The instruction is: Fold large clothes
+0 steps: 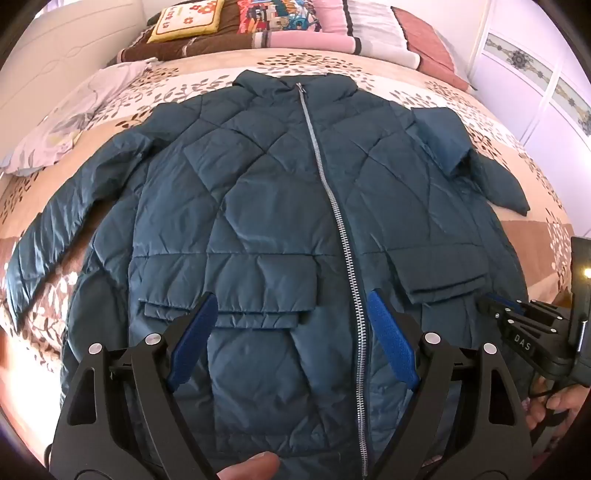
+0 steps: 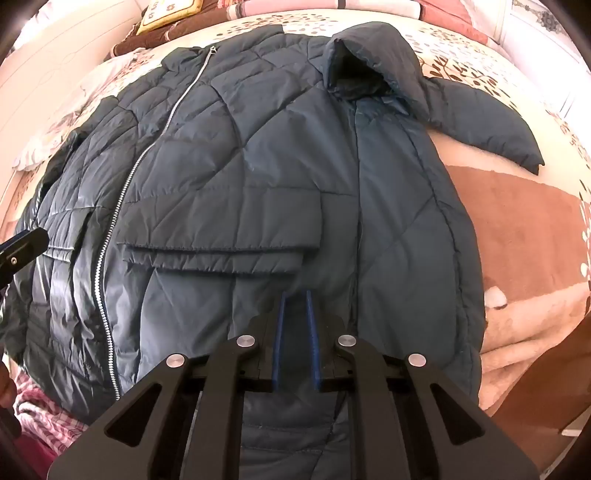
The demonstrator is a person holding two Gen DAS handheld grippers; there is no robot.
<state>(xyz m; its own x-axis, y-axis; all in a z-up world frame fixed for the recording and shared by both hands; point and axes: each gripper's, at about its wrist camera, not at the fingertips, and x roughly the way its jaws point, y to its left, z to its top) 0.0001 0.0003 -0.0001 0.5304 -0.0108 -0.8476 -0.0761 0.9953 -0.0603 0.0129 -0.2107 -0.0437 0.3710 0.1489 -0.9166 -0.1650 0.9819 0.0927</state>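
A dark teal quilted jacket (image 1: 266,206) lies front up and zipped on the bed, collar at the far end. Its silver zipper (image 1: 332,206) runs down the middle. One sleeve (image 1: 48,236) stretches out to the left; the other sleeve (image 2: 491,122) bends back on itself at the right shoulder. My left gripper (image 1: 291,295) hangs wide open over the lower front, its blue pads (image 1: 194,343) on either side of the pocket flap and zipper, nothing between them. My right gripper (image 2: 295,293) hovers over the lower right panel, jaws nearly together with a thin slit and no fabric visibly bunched there.
The bed has a cream and brown leaf-print blanket (image 1: 517,177). Pillows and a folded striped quilt (image 1: 258,26) are stacked at the headboard end. A lilac pillow (image 1: 62,129) lies left of the jacket. A thumb (image 1: 251,467) shows at the lower edge, and a wardrobe (image 1: 546,85) stands at the right.
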